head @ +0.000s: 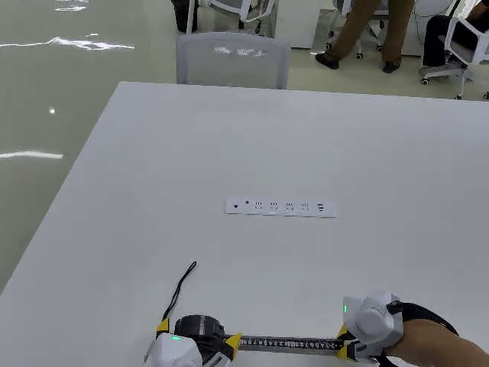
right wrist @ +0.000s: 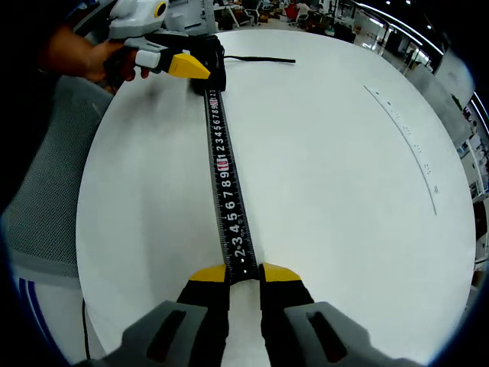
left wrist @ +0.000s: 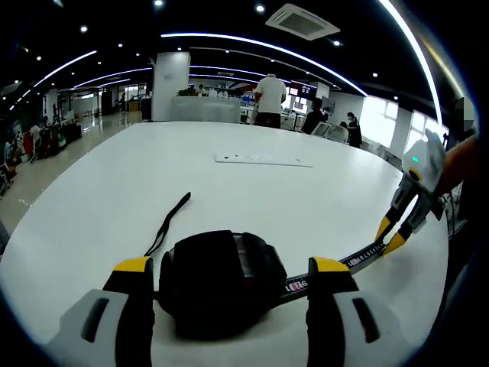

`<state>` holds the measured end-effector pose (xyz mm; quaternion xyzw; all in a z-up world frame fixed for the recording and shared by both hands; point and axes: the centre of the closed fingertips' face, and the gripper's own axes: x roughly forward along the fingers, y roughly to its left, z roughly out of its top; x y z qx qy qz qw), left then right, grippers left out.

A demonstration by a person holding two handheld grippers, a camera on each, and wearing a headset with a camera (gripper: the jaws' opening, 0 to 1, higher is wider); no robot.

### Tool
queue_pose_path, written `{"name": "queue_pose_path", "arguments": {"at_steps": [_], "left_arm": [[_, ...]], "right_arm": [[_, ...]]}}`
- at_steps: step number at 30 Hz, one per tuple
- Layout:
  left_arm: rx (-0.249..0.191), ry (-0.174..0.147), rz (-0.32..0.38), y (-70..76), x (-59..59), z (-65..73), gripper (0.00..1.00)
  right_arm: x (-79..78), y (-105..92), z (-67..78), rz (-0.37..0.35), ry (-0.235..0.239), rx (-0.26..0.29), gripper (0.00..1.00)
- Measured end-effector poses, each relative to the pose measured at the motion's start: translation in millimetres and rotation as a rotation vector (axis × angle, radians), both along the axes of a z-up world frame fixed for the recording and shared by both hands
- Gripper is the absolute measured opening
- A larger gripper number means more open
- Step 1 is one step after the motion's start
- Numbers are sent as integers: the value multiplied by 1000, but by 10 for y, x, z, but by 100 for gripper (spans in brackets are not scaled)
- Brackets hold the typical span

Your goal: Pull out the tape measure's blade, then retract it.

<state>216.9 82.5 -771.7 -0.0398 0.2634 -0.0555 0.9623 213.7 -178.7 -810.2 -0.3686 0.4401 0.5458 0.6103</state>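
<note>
A black tape measure case (left wrist: 218, 279) rests on the white table near its front edge, and my left gripper (left wrist: 229, 271) is shut on it, one yellow-tipped finger at each side. The case also shows in the head view (head: 200, 328) and in the right gripper view (right wrist: 210, 65). Its black blade (right wrist: 228, 202) with white numbers is drawn out along the table to the right (head: 286, 343). My right gripper (right wrist: 244, 272) is shut on the blade's end (head: 341, 346). A black wrist strap (head: 182, 287) trails from the case.
A white power strip (head: 280, 207) lies flat in the middle of the table (head: 306, 138). A grey mesh chair (head: 232, 58) stands at the far edge. People and office chairs are further back on the floor.
</note>
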Motion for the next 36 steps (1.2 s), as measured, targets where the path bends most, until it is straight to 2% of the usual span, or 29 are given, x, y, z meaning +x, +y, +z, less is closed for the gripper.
{"name": "queue_pose_path", "arguments": {"at_steps": [2, 4, 5, 6, 8, 9, 11, 12, 13, 14, 20, 24, 32, 34, 36], "left_arm": [[-1, -3, 16, 23, 23, -6, 76], [-27, -2, 39, 19, 52, -1, 74], [-67, 7, 63, 21, 64, -6, 75], [-68, 15, 71, 58, 76, -28, 74], [-27, 31, 80, 112, 69, -57, 67], [-38, 29, 75, 79, 80, -57, 68], [6, 41, 51, 52, 56, -71, 68], [70, 39, 24, 86, 63, -79, 67], [66, 55, 6, 67, 31, -116, 67], [45, 55, 18, 69, 44, -126, 67], [98, 68, -6, 80, 36, -134, 64], [101, 79, -10, 75, 23, -129, 63], [92, 68, -11, 68, 37, -112, 63], [89, 67, -10, 61, 29, -97, 63], [82, 67, -10, 62, 25, -86, 63]], "right_arm": [[19, -13, -29, -9, 3, -3, 15], [12, -8, -13, -28, 7, -2, 14], [12, -11, -17, -44, 10, 1, 14], [10, -10, -17, -43, 9, 0, 14], [-13, -7, -12, -43, 4, -6, 14], [-23, -1, 1, -42, 1, -7, 14], [-15, -7, -8, -50, 1, -6, 14], [-12, -9, -13, -51, 1, -6, 14], [-7, -13, -27, -56, 1, -7, 14], [-4, -13, -31, -57, 0, -9, 14], [-10, -17, -11, -60, -1, -15, 14], [-16, -9, 0, -55, -4, -13, 14], [-35, 11, 11, -61, -10, -11, 14], [-43, 12, 12, -32, -22, -22, 15], [-52, 26, 18, -47, -18, -14, 14]]}}
